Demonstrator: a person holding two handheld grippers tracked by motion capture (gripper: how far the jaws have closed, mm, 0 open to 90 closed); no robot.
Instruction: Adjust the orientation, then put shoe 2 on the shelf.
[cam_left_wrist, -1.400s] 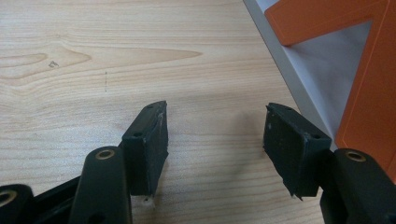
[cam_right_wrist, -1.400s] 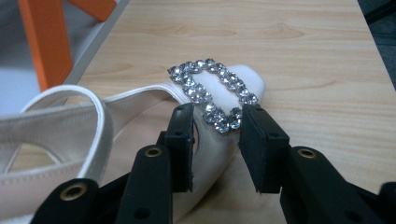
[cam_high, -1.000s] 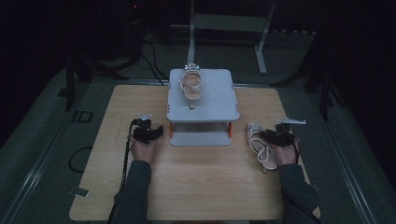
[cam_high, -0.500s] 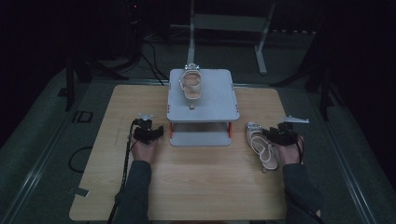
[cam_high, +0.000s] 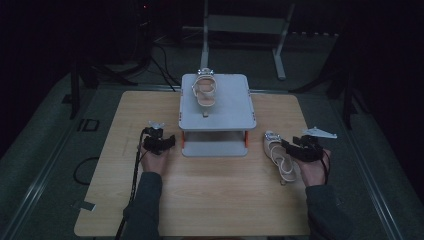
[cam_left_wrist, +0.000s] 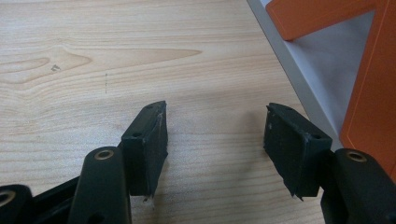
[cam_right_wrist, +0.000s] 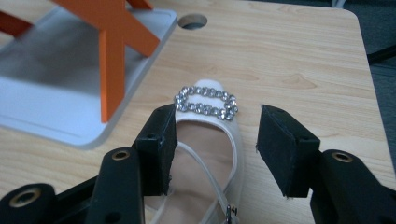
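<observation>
— Checking for brands or writing: none readable on sandal (cam_right_wrist: 205, 154) or desk (cam_high: 210, 200)?
— Correct. Lying flat beside the stand (cam_high: 215, 145); right claw (cam_right_wrist: 215, 149) just opened wide, straddling it, gripping nothing. Left claw (cam_left_wrist: 215, 149) parted, empty.

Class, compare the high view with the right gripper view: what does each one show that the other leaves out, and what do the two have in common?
High view alone: a second sandal lying on top of the grey stand, the left gripper open over bare wood, and both forearms.

Right gripper view alone: the rhinestone buckle on the toe in detail, and the stand's orange legs up close.

Shared: the wooden table, the stand, the beige sandal lying on the table, and the right gripper, its fingers having just been opening, astride the sandal without pressing it.
</observation>
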